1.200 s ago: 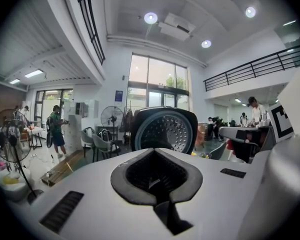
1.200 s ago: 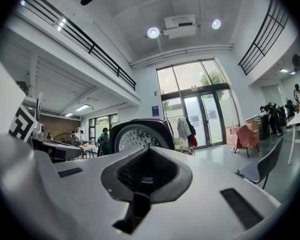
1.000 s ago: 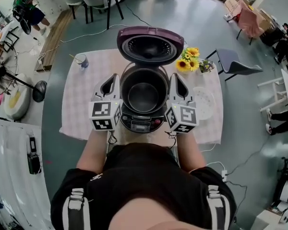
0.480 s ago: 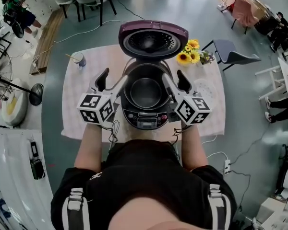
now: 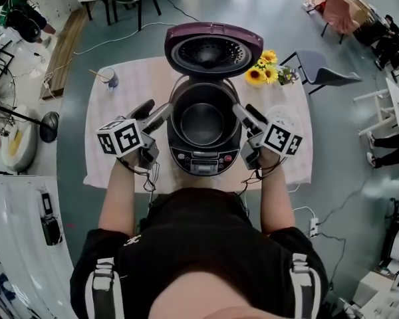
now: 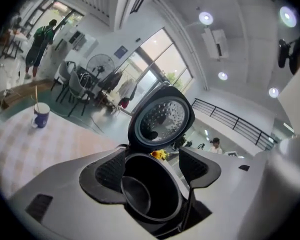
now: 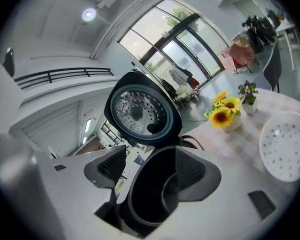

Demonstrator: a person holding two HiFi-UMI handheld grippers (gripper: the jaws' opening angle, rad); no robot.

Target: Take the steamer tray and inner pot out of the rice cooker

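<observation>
The worry from here is the grip on the inner pot, which still sits down in the rice cooker with only a thin dark rim to pinch. If one side bites less than the other, I'd expect the pot to tip as it rises, scrape the cooker wall, or slip back in. The raised lid stands right behind it, so a lift that drifts backward could knock it. A swing out to the right could catch the white steamer tray, which already lies on the table just beside the cooker, near the sunflowers (that half of the job looks done). The left gripper and right gripper come at the cooker from either side and angle inward toward its mouth. Both dip a little below level, and both are rolled so their marker cubes face up and outward. The person's forearms reach straight forward from the body, with the hands tucked under the cubes. Both pairs of jaws are opening and stand wide. Each gripper view shows the pot's mouth in the gap between the pads with nothing pressed, so neither holds anything yet. Whether a jaw tip already touches the rim, I can't tell.
</observation>
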